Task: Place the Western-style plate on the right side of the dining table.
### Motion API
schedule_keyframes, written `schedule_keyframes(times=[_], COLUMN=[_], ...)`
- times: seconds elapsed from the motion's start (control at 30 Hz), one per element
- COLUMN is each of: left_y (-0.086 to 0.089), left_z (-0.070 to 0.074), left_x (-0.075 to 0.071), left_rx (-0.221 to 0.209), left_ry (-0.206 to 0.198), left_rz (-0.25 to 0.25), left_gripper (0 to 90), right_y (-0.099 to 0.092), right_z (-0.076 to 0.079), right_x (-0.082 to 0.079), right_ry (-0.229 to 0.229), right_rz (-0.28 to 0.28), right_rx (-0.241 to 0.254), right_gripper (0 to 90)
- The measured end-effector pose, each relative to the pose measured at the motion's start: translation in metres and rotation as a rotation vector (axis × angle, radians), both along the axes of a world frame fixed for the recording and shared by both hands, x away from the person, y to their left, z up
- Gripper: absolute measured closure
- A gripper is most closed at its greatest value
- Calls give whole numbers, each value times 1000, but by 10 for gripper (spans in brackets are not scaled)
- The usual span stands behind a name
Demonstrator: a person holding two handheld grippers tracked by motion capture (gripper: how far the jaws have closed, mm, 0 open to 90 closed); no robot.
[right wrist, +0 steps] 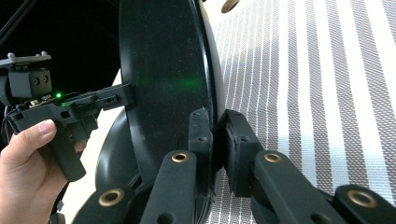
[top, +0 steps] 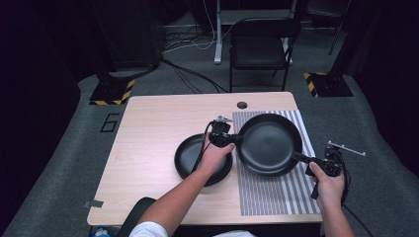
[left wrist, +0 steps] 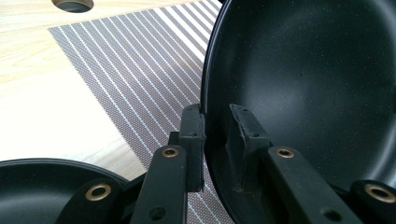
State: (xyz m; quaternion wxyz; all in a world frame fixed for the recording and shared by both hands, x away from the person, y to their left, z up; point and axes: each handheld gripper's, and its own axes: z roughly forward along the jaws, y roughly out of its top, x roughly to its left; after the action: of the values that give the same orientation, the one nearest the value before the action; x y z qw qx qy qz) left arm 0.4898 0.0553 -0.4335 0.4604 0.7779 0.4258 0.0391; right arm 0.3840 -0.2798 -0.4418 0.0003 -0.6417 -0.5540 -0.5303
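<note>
A large black pan [top: 269, 143] is held over the striped placemat [top: 276, 192], gripped from both sides. My left gripper [top: 231, 139] is shut on its left rim; in the left gripper view the jaws pinch the thin rim of the pan [left wrist: 303, 79] at the left gripper [left wrist: 215, 119]. My right gripper [top: 302, 158] is shut on the opposite rim, and the right gripper view shows the right gripper [right wrist: 214, 126] clamping the pan [right wrist: 163, 70]. A smaller black plate [top: 190, 155] lies flat on the wood under my left hand.
The placemat [left wrist: 130, 70] covers the right part of the light wooden table [top: 148, 133]. A round cable hole [top: 242, 105] sits near the far edge. Beyond the table stand a black folding chair [top: 259, 47] and floor cables.
</note>
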Motion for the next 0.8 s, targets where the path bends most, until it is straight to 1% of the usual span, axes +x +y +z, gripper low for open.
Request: schedule_keyframes(times=[0.03, 0.23, 0.4, 0.43, 0.6, 0.63, 0.73, 0.8], left_y=[-1, -7, -10, -11, -11, -11, -11, -12], left_z=[-1, -6, -11, -12, -20, -21, -26, -28], left_x=[1, 1, 3, 3, 5, 6, 7, 7], left_rx=[4, 4, 2, 4, 5, 9, 15, 15], left_ry=[0, 17, 17, 17, 43, 45, 55, 61], left_rz=[-8, -15, -18, -17, -11, -13, -11, -13], left_gripper=[759, 758, 758, 758, 758, 757, 757, 756], right_y=[-1, -5, -9, -9, -9, -9, -8, -9], right_z=[0, -4, -8, -10, -14, -15, -17, -19], right_x=[-1, -4, -4, -3, -2, -1, 0, 1], right_ry=[0, 12, 22, 17, 37, 32, 41, 38], right_rz=[-4, -17, -22, -23, -20, -19, -18, -19], right_rx=[-2, -5, 0, -3, -8, -16, -22, -28], right_gripper=[824, 825, 825, 825, 825, 825, 825, 825])
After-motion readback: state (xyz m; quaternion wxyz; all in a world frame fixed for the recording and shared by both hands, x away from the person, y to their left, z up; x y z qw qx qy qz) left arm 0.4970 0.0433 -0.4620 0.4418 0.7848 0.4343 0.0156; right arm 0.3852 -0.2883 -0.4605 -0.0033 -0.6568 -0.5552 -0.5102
